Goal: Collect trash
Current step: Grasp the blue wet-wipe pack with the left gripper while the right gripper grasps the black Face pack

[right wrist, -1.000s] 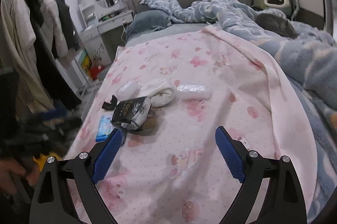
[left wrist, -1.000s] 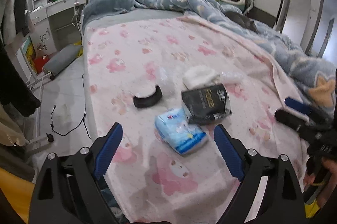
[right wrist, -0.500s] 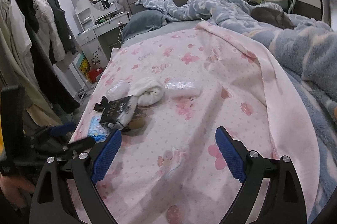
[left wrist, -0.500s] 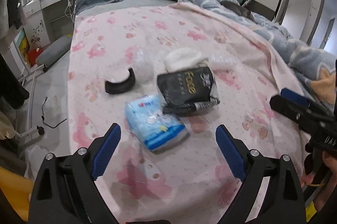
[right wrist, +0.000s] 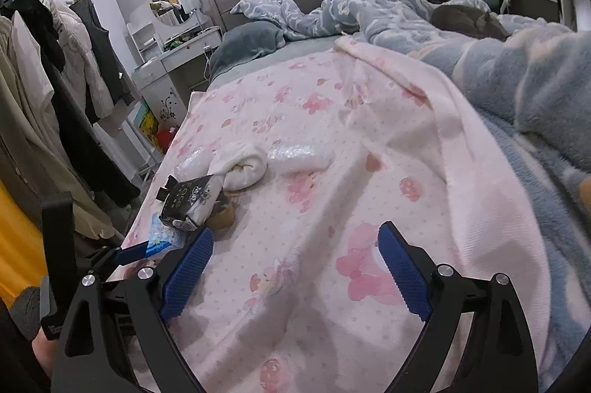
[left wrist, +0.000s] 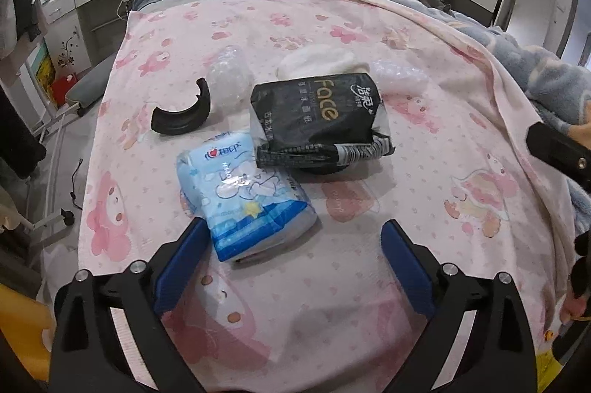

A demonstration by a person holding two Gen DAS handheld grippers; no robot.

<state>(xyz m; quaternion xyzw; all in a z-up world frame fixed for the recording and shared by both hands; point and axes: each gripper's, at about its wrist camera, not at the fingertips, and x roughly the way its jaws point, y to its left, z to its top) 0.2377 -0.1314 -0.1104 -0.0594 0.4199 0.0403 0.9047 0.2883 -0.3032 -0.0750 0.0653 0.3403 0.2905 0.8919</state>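
Bedroom clutter frames a bed covered by a pink blanket (left wrist: 369, 23), and the trash lies in a cluster toward the blanket's left edge, about midway along it. Nearest the foot edge sits a blue tissue pack (left wrist: 251, 197); a black tissue pack (left wrist: 317, 119) touches its far corner, with a white sock (left wrist: 325, 62) just behind. A black curved piece (left wrist: 181, 114) lies closer to the left edge, beside a crumpled clear wrapper (left wrist: 227, 79), and another clear wrapper (left wrist: 400, 77) rests on the far side of the sock.

The left gripper (left wrist: 295, 247) hovers over the blue pack's near end with its jaws opening wide; one finger stands beside the pack's left side, but neither pad presses on it. The right gripper (right wrist: 295, 258) hangs over bare blanket, jaws spread and empty, well apart from the trash.

Likely trouble: the blue pack is glossy and soft, so a pinch at its end could let it slip or fold. A descent too deep could catch the blanket between the pads, dragging the cluster. The black pack's overlap could also snag on lifting.
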